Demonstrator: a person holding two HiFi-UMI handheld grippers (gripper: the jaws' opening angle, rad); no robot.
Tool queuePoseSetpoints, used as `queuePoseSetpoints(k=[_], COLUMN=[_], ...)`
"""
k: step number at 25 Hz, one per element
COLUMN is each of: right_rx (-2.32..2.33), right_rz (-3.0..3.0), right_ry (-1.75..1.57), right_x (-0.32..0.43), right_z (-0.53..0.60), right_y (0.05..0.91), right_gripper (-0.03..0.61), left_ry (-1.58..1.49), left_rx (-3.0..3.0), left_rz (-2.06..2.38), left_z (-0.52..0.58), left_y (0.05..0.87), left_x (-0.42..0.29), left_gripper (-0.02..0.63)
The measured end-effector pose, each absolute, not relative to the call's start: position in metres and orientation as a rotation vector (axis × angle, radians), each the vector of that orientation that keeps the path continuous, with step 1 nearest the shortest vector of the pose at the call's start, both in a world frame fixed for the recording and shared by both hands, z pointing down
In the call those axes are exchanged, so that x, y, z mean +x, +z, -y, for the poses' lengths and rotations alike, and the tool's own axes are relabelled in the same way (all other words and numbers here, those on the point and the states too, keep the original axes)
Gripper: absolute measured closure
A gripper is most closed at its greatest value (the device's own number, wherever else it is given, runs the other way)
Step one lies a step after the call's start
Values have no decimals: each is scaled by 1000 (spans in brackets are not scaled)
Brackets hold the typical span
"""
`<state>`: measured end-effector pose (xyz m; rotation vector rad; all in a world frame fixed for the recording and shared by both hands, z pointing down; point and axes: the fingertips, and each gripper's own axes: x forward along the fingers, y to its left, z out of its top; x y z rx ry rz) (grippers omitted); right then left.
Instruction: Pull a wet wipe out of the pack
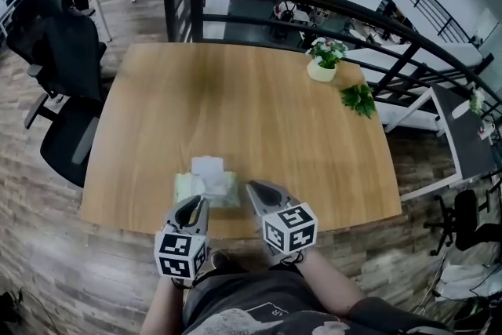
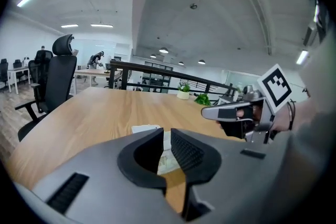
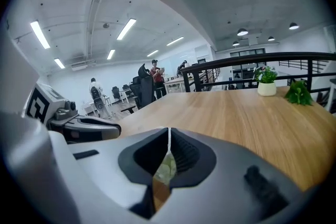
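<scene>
1. Wooden table (image 1: 251, 106) stands in an open office, w/ a dark railing (image 1: 314, 0) behind its far edge and a black office chair (image 1: 70, 51) at its left side.
2. Far right on the table is a small potted plant (image 1: 323, 63); just beside it, a bit nearer, lies a green sprig (image 1: 359, 100).
3. Wet wipe pack (image 1: 212, 186) lies flat near the near edge of the table, approx. in the middle, in front of both grippers.
4. A white sheet (image 1: 208, 165) shows at the far side of the pack; whether it is a wipe or the flap I cannot tell.
5. Left gripper (image 1: 196, 202) is at the near left corner of the pack, pointing far and a little down. In its own view the left gripper (image 2: 165, 136) has the jaws nearly together, w/ only a thin gap; nothing is gripped, and the pack (image 2: 167, 162) is seen through the gap.
6. Right gripper (image 1: 252, 188) is at the right edge of the pack, very near it; contact I cannot tell. In its own view the right gripper (image 3: 168, 134) has the jaw tips together and holds nothing; the pack (image 3: 167, 168) shows below, behind the jaws.
7. Both grippers are near each other, w/ the pack btw. their tips.
</scene>
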<state>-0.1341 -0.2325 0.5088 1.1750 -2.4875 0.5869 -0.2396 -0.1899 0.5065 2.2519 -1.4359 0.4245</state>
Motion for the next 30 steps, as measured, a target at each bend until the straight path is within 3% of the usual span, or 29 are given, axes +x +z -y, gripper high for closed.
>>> queuePoseSetpoints(k=[4,11,26,30], right_rx=[1201,1226,1088,990], right_rz=[2466,2438,2442,2457], right_ry=[593,615,655,629], right_x=[-133,-128,-146,-162], right_z=[234,235,232,228], right_y=[512,522,541,546], right_gripper=[552,552,551,551], left_ry=[458,502,648,654], left_rx=[2269,2237,2190,2178], left_rz=[1415,1425,1498,1522], left_z=[200,217,231,231], left_y=[515,532,548,549], left_x=[-238,-238,-248,-254], left_gripper=[504,469,472,565])
